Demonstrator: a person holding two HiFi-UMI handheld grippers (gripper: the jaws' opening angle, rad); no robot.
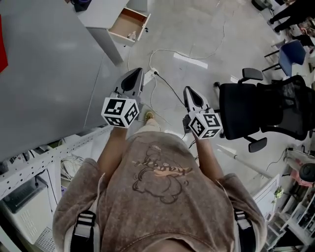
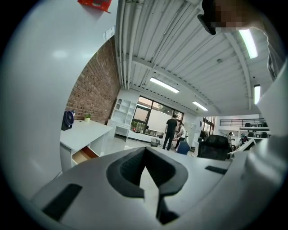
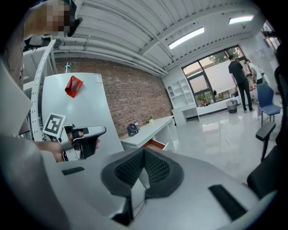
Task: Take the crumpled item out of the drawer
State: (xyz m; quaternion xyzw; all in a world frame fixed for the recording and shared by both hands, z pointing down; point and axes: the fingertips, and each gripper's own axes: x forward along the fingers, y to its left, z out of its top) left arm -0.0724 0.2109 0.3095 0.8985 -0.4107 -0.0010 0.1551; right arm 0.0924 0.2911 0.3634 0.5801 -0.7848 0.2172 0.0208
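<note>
Though drawer (image 1: 129, 23) is found open, crumpled item (image 1: 132, 35) is seen inside, untaken; left hand-held gripper (image 1: 133, 75), right hand-held gripper (image 1: 190, 92) are held well apart from it, both closed, empty; approach and grasp judged outstanding.

Prob. an office/lab: desk (image 1: 101, 14), swivel chair (image 1: 256, 110), brick wall (image 3: 130, 99).
</note>
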